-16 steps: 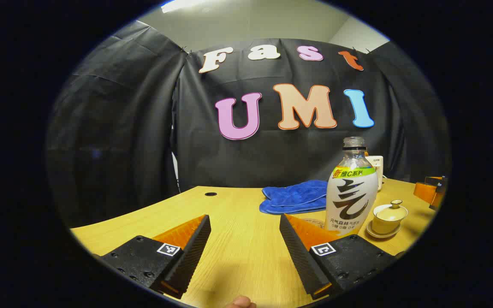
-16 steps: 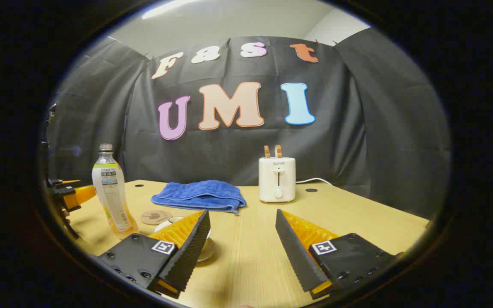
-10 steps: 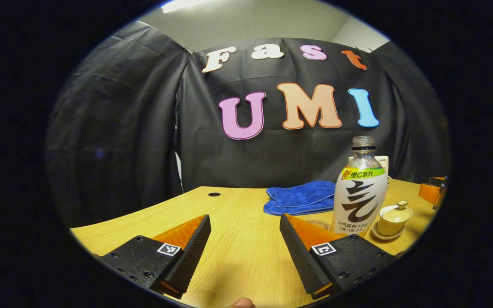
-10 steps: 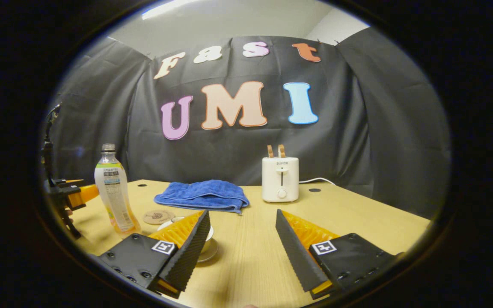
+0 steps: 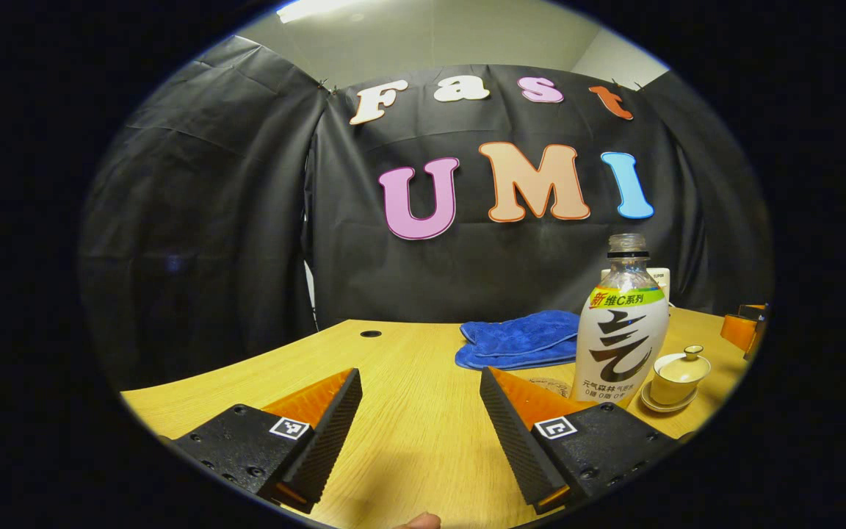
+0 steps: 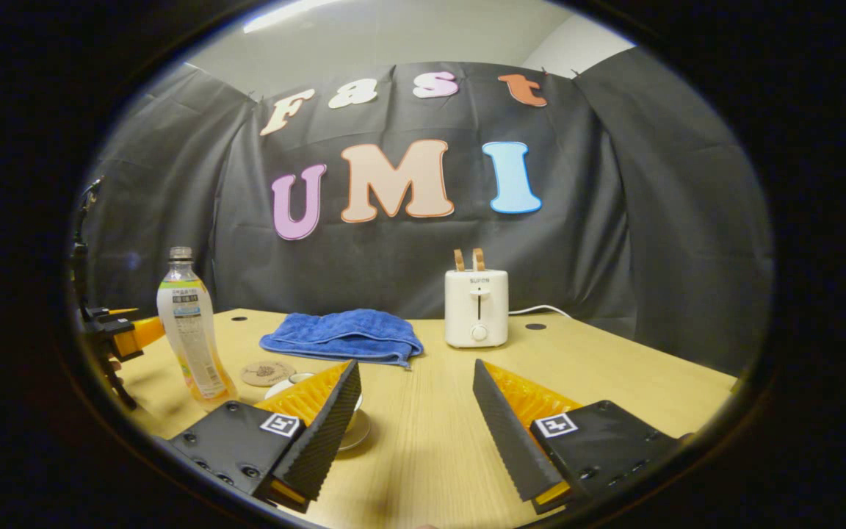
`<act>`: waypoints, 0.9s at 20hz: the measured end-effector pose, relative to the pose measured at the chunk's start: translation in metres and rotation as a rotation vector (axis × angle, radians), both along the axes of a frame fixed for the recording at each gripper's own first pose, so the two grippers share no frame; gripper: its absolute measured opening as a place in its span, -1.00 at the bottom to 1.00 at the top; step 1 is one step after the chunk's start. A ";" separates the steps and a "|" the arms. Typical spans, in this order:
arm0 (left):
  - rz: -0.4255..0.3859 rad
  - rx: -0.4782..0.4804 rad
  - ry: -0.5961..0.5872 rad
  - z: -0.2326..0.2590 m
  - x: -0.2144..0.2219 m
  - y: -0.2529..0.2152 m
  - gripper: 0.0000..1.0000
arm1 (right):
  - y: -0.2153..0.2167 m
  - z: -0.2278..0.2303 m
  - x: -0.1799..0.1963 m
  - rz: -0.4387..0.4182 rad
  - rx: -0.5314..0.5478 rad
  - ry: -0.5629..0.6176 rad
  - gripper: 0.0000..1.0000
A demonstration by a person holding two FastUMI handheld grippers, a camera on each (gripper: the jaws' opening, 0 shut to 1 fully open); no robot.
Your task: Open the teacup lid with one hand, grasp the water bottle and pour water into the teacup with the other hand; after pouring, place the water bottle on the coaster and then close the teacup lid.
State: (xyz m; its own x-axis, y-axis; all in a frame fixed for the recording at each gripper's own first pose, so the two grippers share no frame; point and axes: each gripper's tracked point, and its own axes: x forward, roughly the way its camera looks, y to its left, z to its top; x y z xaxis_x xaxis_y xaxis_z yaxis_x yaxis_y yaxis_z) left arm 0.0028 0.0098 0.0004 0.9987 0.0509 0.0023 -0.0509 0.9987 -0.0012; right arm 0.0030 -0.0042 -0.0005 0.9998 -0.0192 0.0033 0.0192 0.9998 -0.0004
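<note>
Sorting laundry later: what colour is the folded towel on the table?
The towel is solid blue; the right gripper view shows it best.

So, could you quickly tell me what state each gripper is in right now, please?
Left gripper: open, holding nothing, above the table.
Right gripper: open, holding nothing.

Wooden table (image 6: 614,367), black cloth wall (image 6: 651,220)

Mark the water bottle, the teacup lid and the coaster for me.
water bottle (image 5: 620,345): left gripper view, on its label.
teacup lid (image 5: 681,363): left gripper view, on the dome below the knob, seated on the cup.
coaster (image 6: 266,372): right gripper view, on its top face.
</note>
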 end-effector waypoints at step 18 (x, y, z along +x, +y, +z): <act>-0.006 -0.002 0.000 0.000 0.001 -0.002 0.90 | 0.054 0.015 0.016 0.158 -0.044 0.035 1.00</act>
State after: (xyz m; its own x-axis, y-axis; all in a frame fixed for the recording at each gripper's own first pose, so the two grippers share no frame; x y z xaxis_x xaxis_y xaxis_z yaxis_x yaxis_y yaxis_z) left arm 0.0038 0.0082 -0.0001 0.9990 0.0444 0.0022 -0.0444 0.9990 -0.0029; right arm 0.0192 0.0495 0.0141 0.9899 0.1373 -0.0341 -0.1386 0.9895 -0.0417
